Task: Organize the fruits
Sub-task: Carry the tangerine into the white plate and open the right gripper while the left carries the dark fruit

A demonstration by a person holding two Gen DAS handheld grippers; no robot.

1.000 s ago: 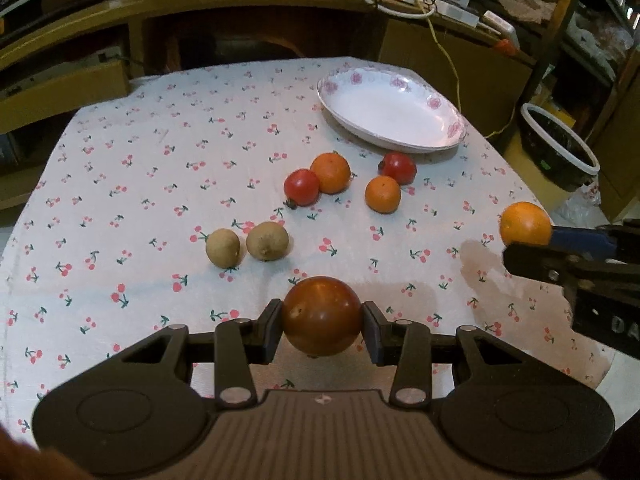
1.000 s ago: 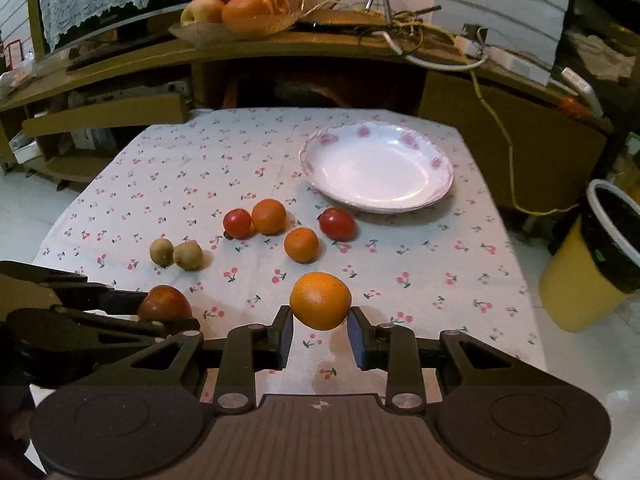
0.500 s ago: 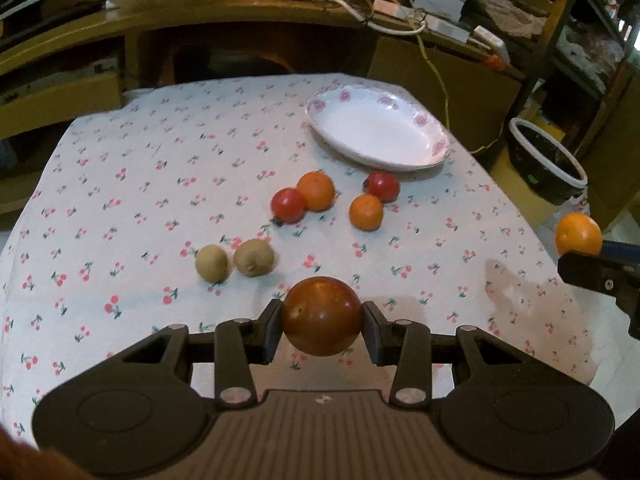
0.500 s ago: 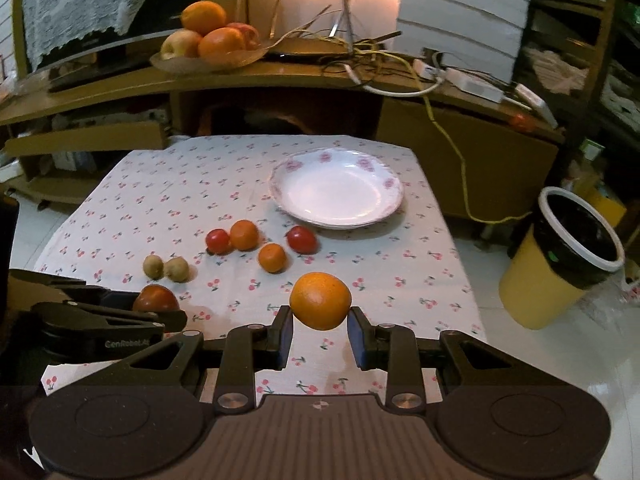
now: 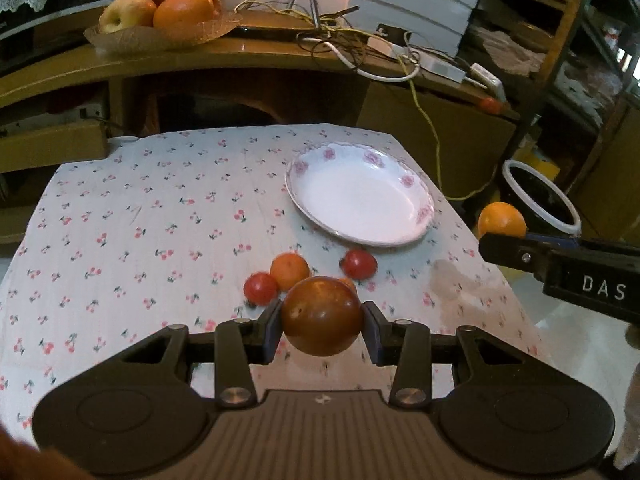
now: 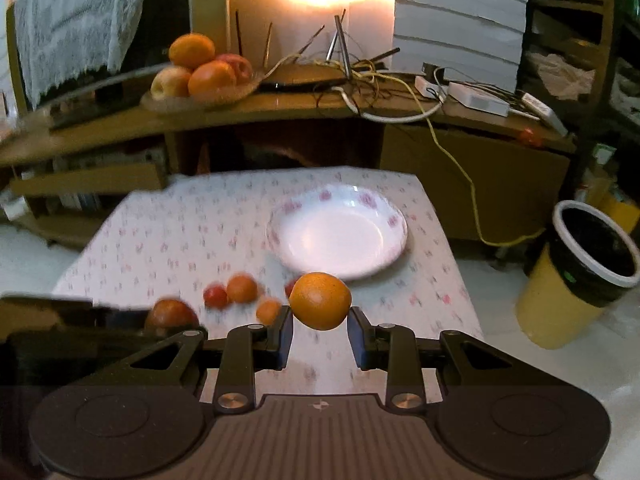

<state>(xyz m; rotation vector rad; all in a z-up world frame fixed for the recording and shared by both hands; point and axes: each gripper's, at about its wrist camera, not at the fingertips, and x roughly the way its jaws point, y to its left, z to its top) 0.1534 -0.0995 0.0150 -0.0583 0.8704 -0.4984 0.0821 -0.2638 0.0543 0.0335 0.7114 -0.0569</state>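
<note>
My left gripper (image 5: 322, 322) is shut on a dark red-brown tomato (image 5: 320, 316), held above the near part of the cherry-print table (image 5: 160, 216). My right gripper (image 6: 320, 326) is shut on an orange (image 6: 320, 300), which also shows at the right in the left wrist view as the orange (image 5: 502, 220). A white flowered plate (image 5: 360, 200) lies empty at the far right of the table. In front of it lie a red tomato (image 5: 260, 287), an orange fruit (image 5: 289, 270) and another red tomato (image 5: 359, 264). A further small orange (image 6: 269, 310) lies near them.
A glass dish of oranges and apples (image 5: 160, 12) stands on the wooden shelf behind the table, beside tangled cables (image 5: 360, 52). A yellow bin with a black liner (image 6: 580, 272) stands on the floor to the right of the table.
Both grippers have risen and tilted up with their fruits. The table looks smaller and farther, the shelf and fruit dish have come into view, and the two brown fruits have dropped out of sight.
</note>
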